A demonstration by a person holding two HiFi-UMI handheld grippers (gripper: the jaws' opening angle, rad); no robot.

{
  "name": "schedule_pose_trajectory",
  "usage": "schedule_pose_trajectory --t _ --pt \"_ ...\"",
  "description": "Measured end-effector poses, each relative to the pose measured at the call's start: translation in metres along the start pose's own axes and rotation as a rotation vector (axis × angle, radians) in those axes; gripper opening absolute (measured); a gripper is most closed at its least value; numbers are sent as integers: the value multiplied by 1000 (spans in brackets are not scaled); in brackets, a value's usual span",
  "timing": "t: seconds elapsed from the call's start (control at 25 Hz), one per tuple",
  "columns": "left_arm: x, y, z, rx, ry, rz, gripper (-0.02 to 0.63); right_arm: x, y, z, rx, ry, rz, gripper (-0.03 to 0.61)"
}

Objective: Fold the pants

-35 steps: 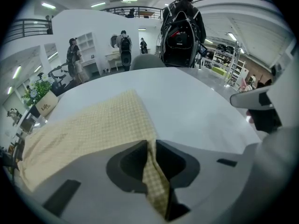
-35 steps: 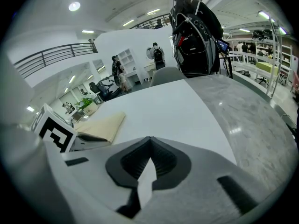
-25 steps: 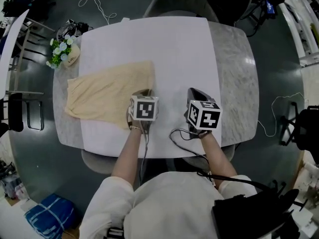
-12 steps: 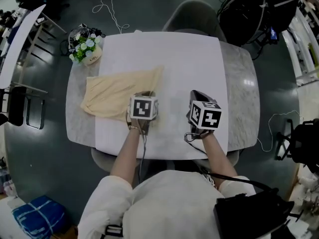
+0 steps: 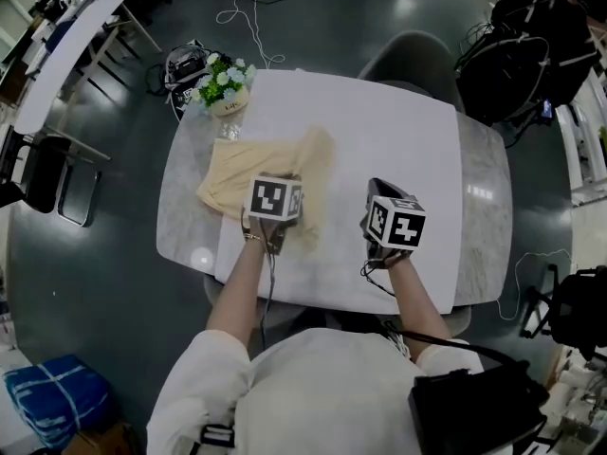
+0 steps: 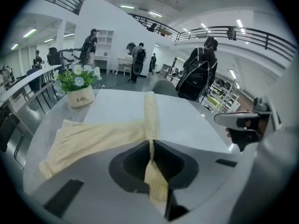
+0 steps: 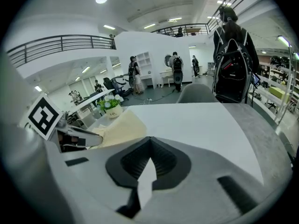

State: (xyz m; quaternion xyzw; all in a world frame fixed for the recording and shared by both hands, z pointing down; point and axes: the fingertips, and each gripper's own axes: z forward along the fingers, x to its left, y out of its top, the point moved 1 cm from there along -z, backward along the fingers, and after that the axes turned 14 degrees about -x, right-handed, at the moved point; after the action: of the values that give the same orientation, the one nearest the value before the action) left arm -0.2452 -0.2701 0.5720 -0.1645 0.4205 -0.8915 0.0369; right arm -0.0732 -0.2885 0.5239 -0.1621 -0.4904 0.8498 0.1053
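The pants (image 5: 237,173) lie on the surface (image 5: 408,140), one edge pinched in the left gripper's (image 6: 150,146) jaws. The right gripper's (image 7: 149,149) jaws are closed, seemingly empty. The lifted edge should be laid over squarely.

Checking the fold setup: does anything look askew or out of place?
Yes: the pants lie crooked, partly off the white mat onto the marble table, with one edge bunched and pinched up in the left gripper.

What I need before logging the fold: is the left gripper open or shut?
Shut. In its own view the left gripper has its jaws closed on a pinched edge of the cream pants.
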Motion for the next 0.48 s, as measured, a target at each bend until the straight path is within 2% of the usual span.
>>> schedule_pose_trajectory --t 0.2,0.48 --pt "40 2 -22 -2 8 -20 32 39 3 17 9 30 -16 -8" --pt "95 2 -47 25 9 19 32 86 -1 40 29 73 -48 -8"
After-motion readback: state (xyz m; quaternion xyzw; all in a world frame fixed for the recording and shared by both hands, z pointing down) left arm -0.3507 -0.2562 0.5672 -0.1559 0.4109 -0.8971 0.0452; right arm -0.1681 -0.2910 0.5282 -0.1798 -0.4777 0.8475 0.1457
